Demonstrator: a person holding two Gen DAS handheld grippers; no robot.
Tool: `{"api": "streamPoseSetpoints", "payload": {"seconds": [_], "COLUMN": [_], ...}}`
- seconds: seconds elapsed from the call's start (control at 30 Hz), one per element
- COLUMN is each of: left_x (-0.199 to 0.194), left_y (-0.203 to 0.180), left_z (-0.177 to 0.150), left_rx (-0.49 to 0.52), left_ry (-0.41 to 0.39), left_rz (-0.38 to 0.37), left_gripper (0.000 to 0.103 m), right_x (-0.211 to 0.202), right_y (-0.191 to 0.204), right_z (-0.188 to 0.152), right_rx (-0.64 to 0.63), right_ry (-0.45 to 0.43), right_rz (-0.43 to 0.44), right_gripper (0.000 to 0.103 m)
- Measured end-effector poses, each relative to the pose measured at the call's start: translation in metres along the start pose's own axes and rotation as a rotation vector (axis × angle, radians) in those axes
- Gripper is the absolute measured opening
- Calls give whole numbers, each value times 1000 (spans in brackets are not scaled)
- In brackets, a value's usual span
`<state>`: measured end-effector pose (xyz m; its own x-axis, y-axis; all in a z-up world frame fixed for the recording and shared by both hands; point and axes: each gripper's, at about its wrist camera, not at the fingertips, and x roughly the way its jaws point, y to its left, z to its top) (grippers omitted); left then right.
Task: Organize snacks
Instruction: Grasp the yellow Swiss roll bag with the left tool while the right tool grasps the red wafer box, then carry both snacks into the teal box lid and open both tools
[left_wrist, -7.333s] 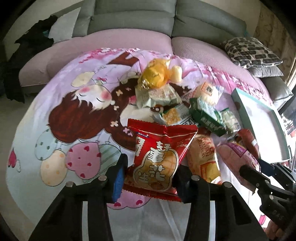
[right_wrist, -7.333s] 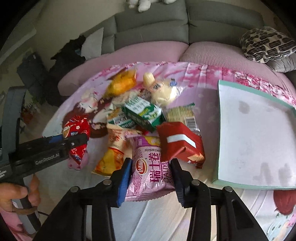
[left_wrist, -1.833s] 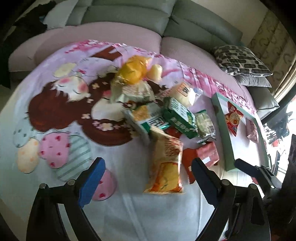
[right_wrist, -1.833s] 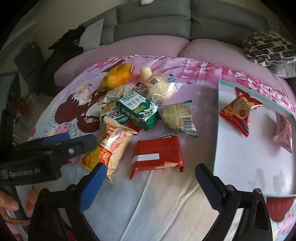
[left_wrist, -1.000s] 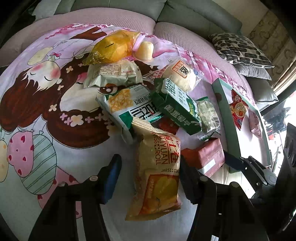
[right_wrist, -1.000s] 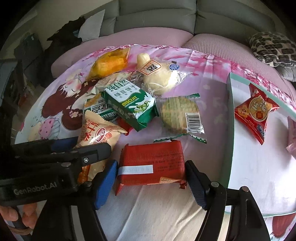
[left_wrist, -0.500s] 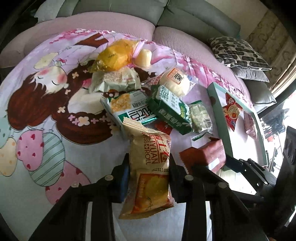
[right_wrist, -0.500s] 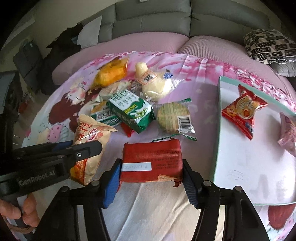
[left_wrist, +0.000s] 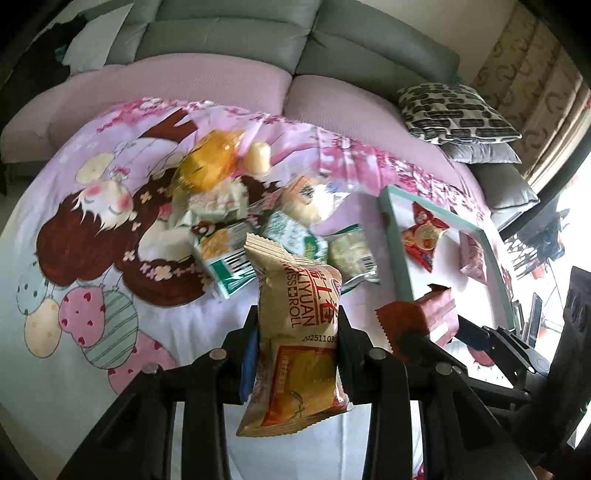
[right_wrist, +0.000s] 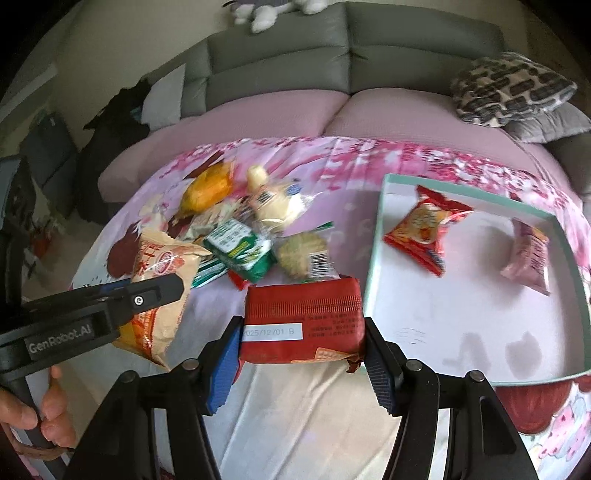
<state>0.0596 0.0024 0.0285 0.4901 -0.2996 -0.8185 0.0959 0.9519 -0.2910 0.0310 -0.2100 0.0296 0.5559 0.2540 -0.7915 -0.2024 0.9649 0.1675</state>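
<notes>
My left gripper (left_wrist: 295, 332) is shut on a beige and orange Swiss roll bag (left_wrist: 295, 332) and holds it above the cartoon-print cloth; it also shows in the right wrist view (right_wrist: 162, 291). My right gripper (right_wrist: 301, 350) is shut on a red biscuit pack (right_wrist: 303, 317), lifted beside the tray's left rim; the pack shows in the left wrist view (left_wrist: 421, 317). The teal-rimmed white tray (right_wrist: 373, 266) holds a red snack bag (right_wrist: 424, 229) and a pink bag (right_wrist: 528, 258).
A pile of snacks lies on the cloth: a green biscuit box (right_wrist: 240, 247), a round cracker pack (right_wrist: 303, 254), a yellow bag (right_wrist: 207, 188) and a bun pack (right_wrist: 273, 206). A grey sofa (right_wrist: 351, 59) with patterned cushions (right_wrist: 509, 88) stands behind.
Both grippers have closed on their packs and lifted them off the cloth. The red pack now sits higher and closer to the tray's rim.
</notes>
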Motion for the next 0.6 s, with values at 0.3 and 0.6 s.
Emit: {"api": "streamPoseSetpoints", "payload": {"seconds": [0.3,0.6], "left_x": [10,39], "left_y": [-52,-120], "left_z": [19,30], "left_rx": [106,239], "left_ry": [-14,3], "left_rz": [-27,-102], "left_gripper": [38,38], "right_x": [-18,-30], "right_y": [-65,-143], "right_z": [1,-8], "right_rx": [122,258], "right_ry": [-41,-46], "right_rz": [-106,-215], "right_gripper": [65,65]}}
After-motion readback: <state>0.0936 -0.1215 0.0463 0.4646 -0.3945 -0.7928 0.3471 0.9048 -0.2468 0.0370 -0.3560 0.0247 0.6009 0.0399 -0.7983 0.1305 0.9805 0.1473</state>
